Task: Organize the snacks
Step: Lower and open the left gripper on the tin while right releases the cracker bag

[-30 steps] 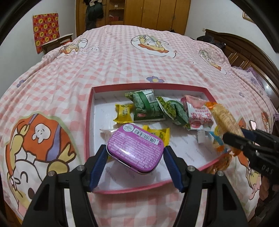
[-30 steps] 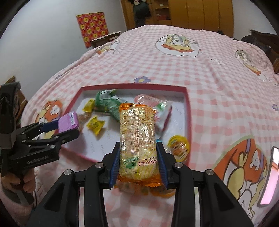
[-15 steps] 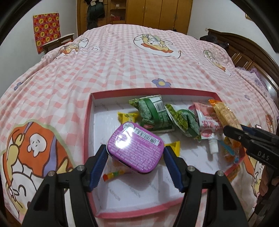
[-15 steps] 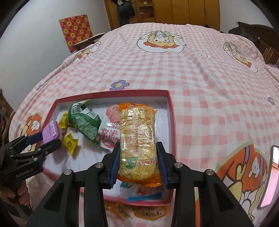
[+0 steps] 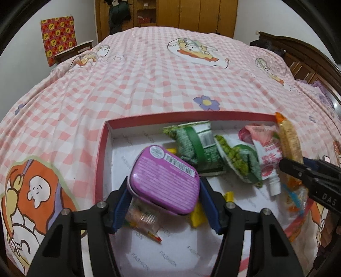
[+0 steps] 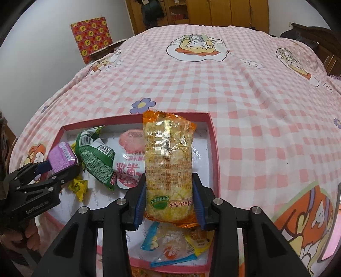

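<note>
A shallow box with a red rim (image 5: 102,162) and white floor lies on the bed with several snack packets in it. My left gripper (image 5: 164,185) carries a purple tin (image 5: 164,170) over the box's left part; its jaws are closing, and both blue pads touch the tin's sides. In the right wrist view, my right gripper (image 6: 169,179) is shut on a long orange rice-cracker packet (image 6: 168,153), held over the right part of the box (image 6: 214,149). The left gripper (image 6: 53,170) with the tin (image 6: 61,157) also shows there at the left edge.
Inside the box lie green pea packets (image 5: 191,144), a pink and white pouch (image 5: 266,153), yellow candies (image 6: 78,187) and a blue-wrapped cracker (image 6: 168,249). A pink checked cover (image 5: 149,74) spreads all around. Wooden wardrobes (image 5: 191,15) stand behind and a dark headboard (image 5: 298,55) at right.
Both grippers have moved forward over the box with their loads. The tin now hangs above the small candies at the box's left, and the orange packet has shifted over the right part.
</note>
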The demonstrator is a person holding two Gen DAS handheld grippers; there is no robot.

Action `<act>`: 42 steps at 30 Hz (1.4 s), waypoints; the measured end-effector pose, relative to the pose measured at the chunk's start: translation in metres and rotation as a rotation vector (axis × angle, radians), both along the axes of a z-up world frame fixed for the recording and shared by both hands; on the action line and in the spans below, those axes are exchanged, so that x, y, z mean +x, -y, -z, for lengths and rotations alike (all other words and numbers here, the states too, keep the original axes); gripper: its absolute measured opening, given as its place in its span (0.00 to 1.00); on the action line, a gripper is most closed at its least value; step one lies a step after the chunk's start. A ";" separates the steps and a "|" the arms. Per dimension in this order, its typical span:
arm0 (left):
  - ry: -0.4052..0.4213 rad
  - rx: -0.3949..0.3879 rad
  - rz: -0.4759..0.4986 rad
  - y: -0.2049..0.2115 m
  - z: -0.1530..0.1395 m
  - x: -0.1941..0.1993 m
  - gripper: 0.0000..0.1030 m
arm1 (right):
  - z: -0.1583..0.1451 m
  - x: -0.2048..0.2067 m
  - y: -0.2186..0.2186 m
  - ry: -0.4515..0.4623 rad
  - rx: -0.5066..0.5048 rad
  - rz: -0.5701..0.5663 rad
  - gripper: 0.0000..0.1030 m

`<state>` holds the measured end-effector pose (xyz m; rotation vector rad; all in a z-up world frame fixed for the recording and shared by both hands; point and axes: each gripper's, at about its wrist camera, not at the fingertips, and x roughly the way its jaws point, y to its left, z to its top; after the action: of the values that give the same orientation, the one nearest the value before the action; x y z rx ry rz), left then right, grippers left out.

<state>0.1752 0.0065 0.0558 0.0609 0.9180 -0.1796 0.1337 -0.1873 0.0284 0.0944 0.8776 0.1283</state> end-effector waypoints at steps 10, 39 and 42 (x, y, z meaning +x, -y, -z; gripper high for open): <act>0.011 0.016 -0.004 0.003 0.002 0.002 0.62 | 0.004 0.005 0.000 -0.007 0.011 -0.004 0.38; 0.004 0.007 0.001 0.004 0.002 0.000 0.69 | 0.010 0.009 -0.002 -0.022 0.005 -0.003 0.40; -0.024 -0.036 -0.009 0.001 -0.001 -0.004 0.69 | 0.007 0.003 -0.004 -0.012 0.006 -0.020 0.46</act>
<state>0.1708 0.0058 0.0568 0.0219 0.9386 -0.1890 0.1368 -0.1833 0.0215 0.0920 0.8902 0.1493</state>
